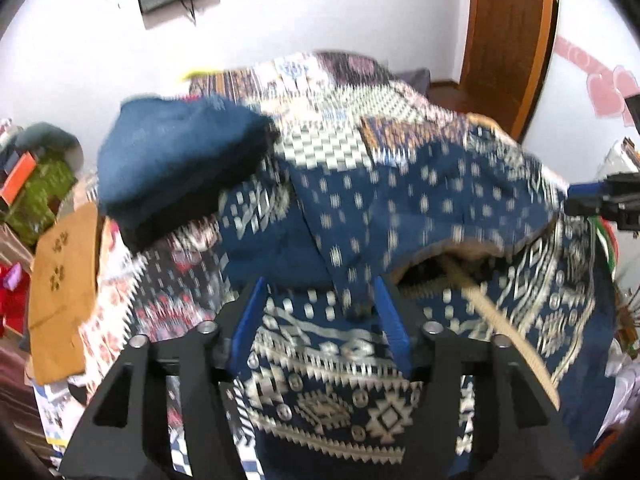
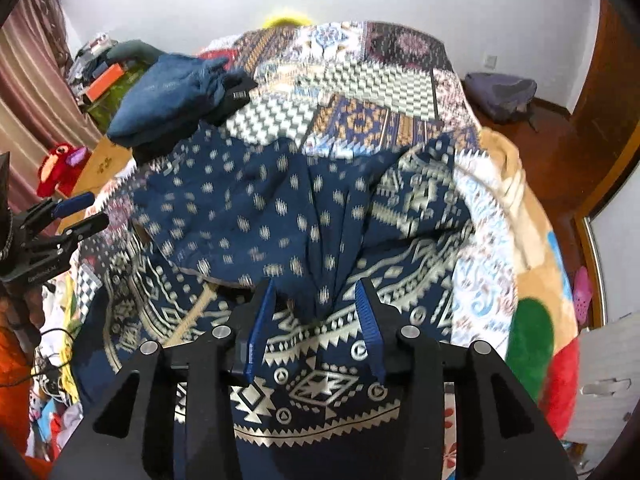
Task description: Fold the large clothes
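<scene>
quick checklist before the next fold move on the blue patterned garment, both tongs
1. Left tongs free of cloth: ok, open over the blue patterned garment.
2. Right tongs free of cloth: ok, open, fabric bunched between but unpinched.
3. Garment lies flat: not ok, top layer rumpled and lifted.
4. Folded blue stack clear of garment: cannot tell, edges close.
5. Beige drawstring tucked in: not ok, it trails out.

Open left claw [image 1: 320, 312] over blue patterned garment [image 1: 400, 208], folded blue clothes [image 1: 176, 160] beyond.
</scene>
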The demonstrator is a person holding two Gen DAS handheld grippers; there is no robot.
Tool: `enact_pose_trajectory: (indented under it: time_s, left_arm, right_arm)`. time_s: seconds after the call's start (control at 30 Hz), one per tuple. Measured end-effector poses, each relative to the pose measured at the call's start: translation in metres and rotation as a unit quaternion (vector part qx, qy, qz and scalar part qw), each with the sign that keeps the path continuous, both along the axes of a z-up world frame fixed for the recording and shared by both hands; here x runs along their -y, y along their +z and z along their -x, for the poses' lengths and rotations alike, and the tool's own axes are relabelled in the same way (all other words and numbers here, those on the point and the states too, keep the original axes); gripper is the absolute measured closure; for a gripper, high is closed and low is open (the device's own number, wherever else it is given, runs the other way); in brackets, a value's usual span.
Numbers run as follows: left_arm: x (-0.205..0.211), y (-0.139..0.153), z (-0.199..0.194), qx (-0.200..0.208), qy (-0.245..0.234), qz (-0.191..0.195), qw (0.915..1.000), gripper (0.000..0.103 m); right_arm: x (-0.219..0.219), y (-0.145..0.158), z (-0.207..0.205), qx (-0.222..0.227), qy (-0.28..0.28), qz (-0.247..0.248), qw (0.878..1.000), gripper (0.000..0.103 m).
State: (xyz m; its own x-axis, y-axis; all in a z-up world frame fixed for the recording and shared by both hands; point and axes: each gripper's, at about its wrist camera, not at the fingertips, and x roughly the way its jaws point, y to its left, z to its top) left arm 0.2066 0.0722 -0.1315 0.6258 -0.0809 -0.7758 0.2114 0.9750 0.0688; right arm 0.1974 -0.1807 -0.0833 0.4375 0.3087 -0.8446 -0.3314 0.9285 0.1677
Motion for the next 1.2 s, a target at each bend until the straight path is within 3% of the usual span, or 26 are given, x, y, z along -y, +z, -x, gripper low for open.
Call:
enact_pose_trajectory:
  time_s: [0.1,0.13,0.23,0.4,0.67,0.77,0.9,1.03,1.2]
  left_arm:
    - [0.005,0.014,-0.018,0.009,-0.003,0.007,0.9999,0.036]
    - [0.007,0.017,-0.023,0.014,-0.001,0.009,0.9999,0.03]
    - [0.017,0.024,-0.041,0.03,0.006,0.01,0.9995,0.014]
    - [0.036,0.009,-0.066,0.014,-0.004,0.006,0.9999,0.014]
    - [0.045,-0.056,-0.069,-0.081,-0.031,-0.019,0.996,0.014]
    - [0.038,-0.079,-0.058,-0.11,-0.028,-0.031,0.9931,0.014]
    - [0.023,-0.099,-0.048,-0.141,-0.008,0.0,0.99,0.013]
    - [0.006,-0.09,-0.043,-0.145,0.025,0.048,0.988,0.013]
    - [-0.02,-0.046,-0.034,-0.074,0.063,0.073,0.9926,0.013]
  right_arm:
    - [-0.002,0.013,-0.009,0.02,-0.002,-0.002,1.0,0.058]
    - [-0.005,0.016,-0.011,0.026,-0.003,0.001,1.0,0.05]
    - [-0.014,0.021,-0.019,0.053,-0.009,0.016,0.998,0.046]
    - [-0.027,0.006,-0.032,0.047,0.001,0.024,0.999,0.046]
    - [-0.038,-0.046,-0.034,-0.023,0.03,0.054,0.998,0.046]
    - [-0.04,-0.056,-0.026,-0.026,0.038,0.074,0.996,0.046]
    - [-0.043,-0.054,-0.018,-0.019,0.061,0.097,0.993,0.046]
    - [-0.039,-0.043,-0.019,-0.02,0.063,0.086,0.994,0.046]
    - [-0.019,-0.018,-0.023,0.007,0.037,0.049,0.998,0.046]
